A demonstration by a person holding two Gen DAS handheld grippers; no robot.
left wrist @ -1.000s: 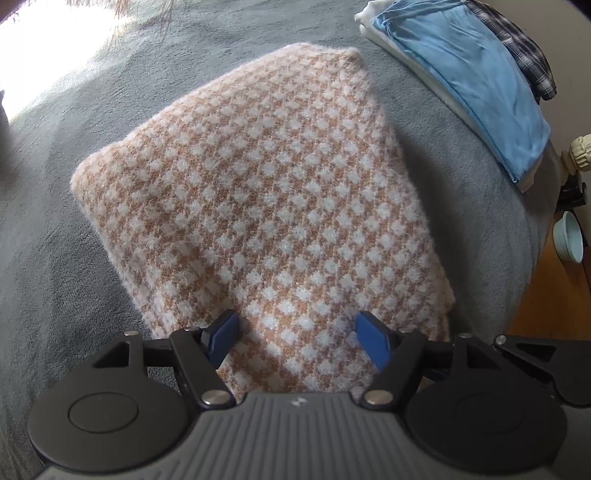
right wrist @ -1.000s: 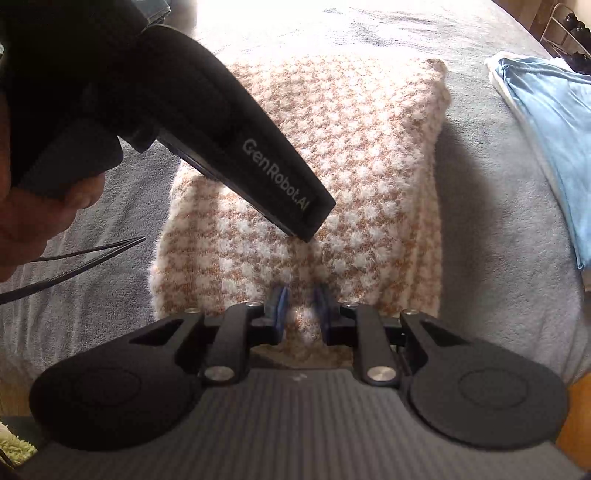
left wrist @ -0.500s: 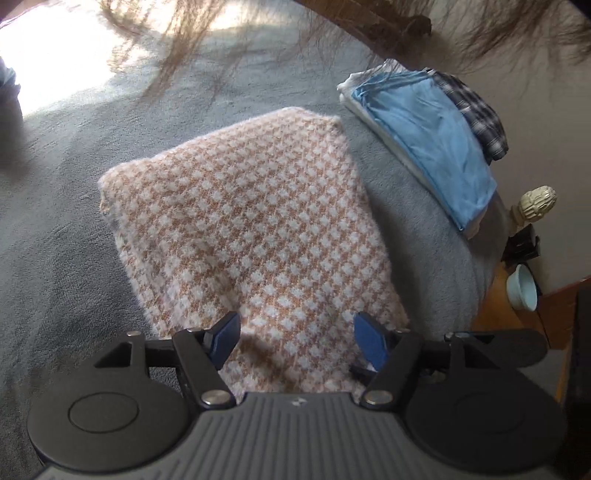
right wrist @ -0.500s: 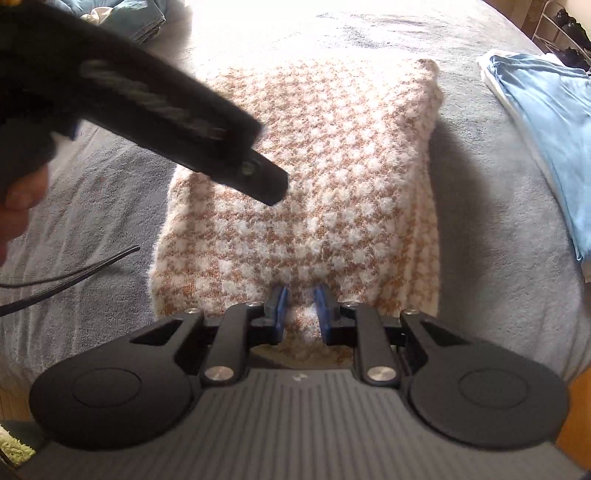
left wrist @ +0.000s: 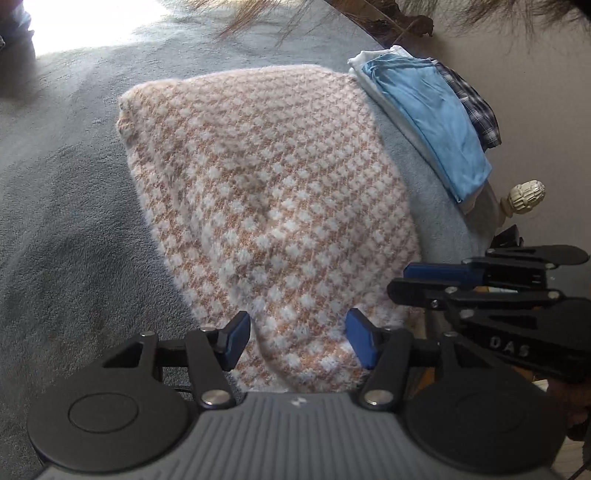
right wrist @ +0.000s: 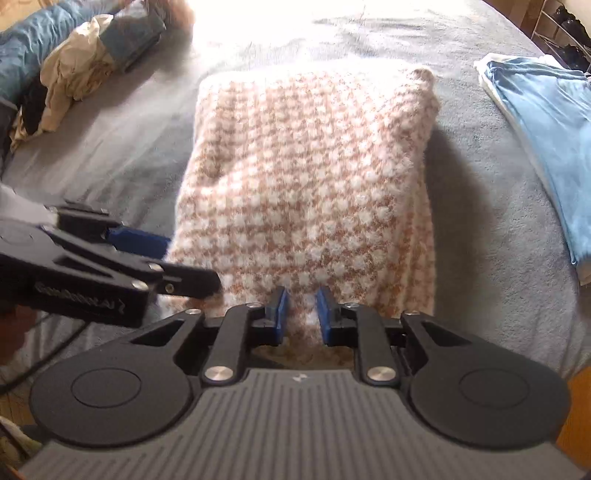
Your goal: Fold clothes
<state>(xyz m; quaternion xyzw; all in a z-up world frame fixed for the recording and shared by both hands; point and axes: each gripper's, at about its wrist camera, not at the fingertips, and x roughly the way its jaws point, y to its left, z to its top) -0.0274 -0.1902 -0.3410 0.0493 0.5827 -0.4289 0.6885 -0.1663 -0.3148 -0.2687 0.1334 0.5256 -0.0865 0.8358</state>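
A folded orange-and-white checked sweater (left wrist: 266, 192) lies on the grey blanket (left wrist: 74, 229). My left gripper (left wrist: 299, 341) is at the sweater's near edge. Its jaws are closing with a hump of the knit between the blue pads (left wrist: 236, 338), and gaps still show beside the pads. In the right wrist view the left gripper (right wrist: 177, 258) comes in from the left at the sweater's (right wrist: 310, 177) near-left corner. My right gripper (right wrist: 303, 314) is shut on a narrow pinch of the same near edge. It also shows side-on as the right gripper (left wrist: 410, 282) in the left wrist view.
A stack of folded clothes (right wrist: 546, 140), blue on white with a plaid piece, lies at the blanket's right edge. A loose heap of clothes (right wrist: 74, 66) sits at the far left. Hair strands (left wrist: 258, 18) hang along the top. Wooden floor (right wrist: 580, 406) shows past the bed's near-right edge.
My left gripper has swung from above the sweater's middle down to its near-left edge, and its jaws have narrowed. The right gripper has kept its pinch on the near edge.
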